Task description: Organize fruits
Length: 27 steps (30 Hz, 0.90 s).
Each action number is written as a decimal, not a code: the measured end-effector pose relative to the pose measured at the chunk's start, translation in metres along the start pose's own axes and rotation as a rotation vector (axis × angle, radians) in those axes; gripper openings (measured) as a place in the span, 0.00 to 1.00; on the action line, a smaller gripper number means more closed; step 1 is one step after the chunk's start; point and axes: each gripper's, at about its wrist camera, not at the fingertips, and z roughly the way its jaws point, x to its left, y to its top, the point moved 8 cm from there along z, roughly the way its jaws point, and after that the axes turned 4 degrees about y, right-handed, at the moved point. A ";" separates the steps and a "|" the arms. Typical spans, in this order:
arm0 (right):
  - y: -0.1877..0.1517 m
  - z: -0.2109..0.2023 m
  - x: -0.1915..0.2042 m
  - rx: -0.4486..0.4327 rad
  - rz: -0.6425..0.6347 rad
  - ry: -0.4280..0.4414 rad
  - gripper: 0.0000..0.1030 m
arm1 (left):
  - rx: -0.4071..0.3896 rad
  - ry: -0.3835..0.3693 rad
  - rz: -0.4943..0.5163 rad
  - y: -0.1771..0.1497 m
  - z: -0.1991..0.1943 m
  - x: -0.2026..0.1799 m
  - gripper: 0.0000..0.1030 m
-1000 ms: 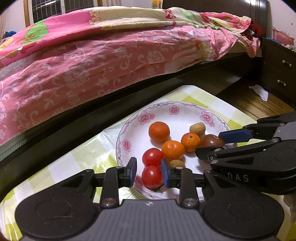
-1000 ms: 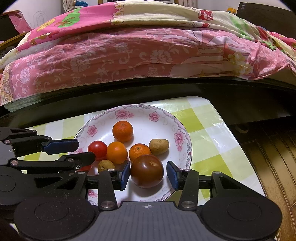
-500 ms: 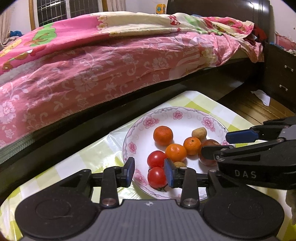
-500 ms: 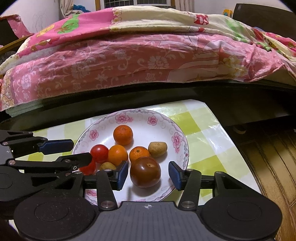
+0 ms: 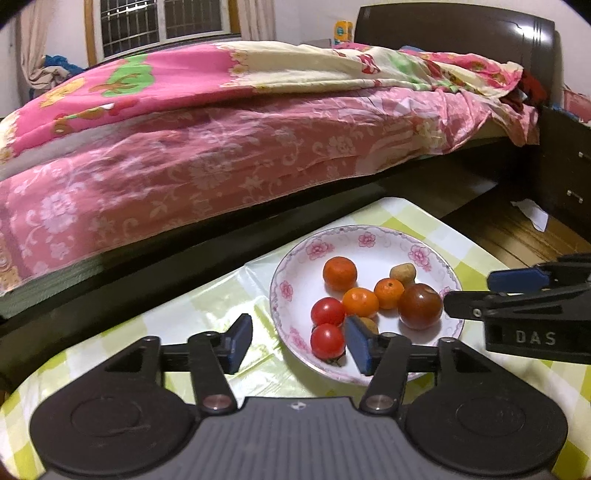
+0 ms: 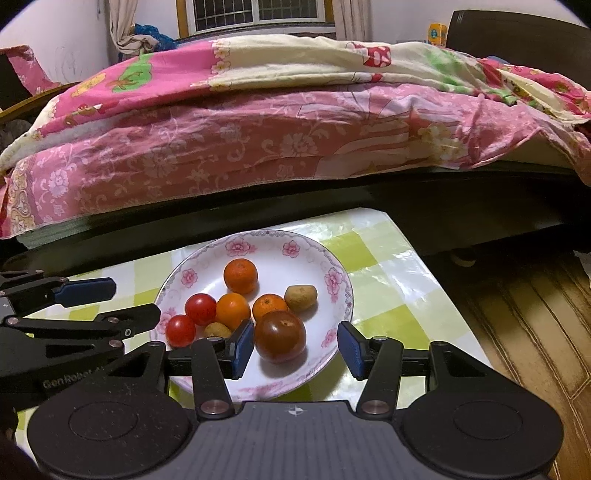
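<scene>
A wide bed (image 5: 221, 155) with a pink floral cover fills the background, its dark headboard (image 5: 458, 33) at the right end. In front of it stands a low counter (image 6: 388, 280) under a glossy green-and-white checked cloth, with wooden floor (image 6: 524, 317) to its right.

On the counter sits a white plate (image 6: 332, 277) with a pink flower rim. All the fruit lies inside it: a dark red-brown tomato (image 6: 280, 336) at the near right, three orange tangerines, one (image 6: 241, 275) set towards the far side and two (image 6: 232, 311) (image 6: 269, 305) side by side in the middle, two small red tomatoes (image 6: 200, 308) (image 6: 181, 330) at the left, and two small brownish fruits (image 6: 301, 297) (image 6: 217, 329).

The left gripper (image 5: 297, 343) hovers over the plate's left edge; it is releasing, its jaws spreading, with the nearer red tomato just inside its right pad and not pressed. The right gripper (image 6: 295, 349) is released too, its blue pads standing clear on either side of the dark tomato, which rests on the plate.
</scene>
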 end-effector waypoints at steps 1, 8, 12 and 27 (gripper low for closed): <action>-0.002 -0.004 0.000 0.001 0.003 -0.003 0.46 | -0.003 0.010 0.002 -0.002 -0.004 0.000 0.68; -0.011 -0.026 0.008 -0.003 0.010 -0.001 0.50 | -0.013 0.042 -0.003 -0.015 -0.026 0.003 0.81; -0.020 -0.036 0.013 0.002 0.021 0.004 0.51 | -0.008 0.048 -0.013 -0.025 -0.036 0.002 0.83; -0.067 -0.074 0.026 0.049 0.084 0.004 0.51 | 0.009 0.078 -0.030 -0.059 -0.073 -0.006 0.99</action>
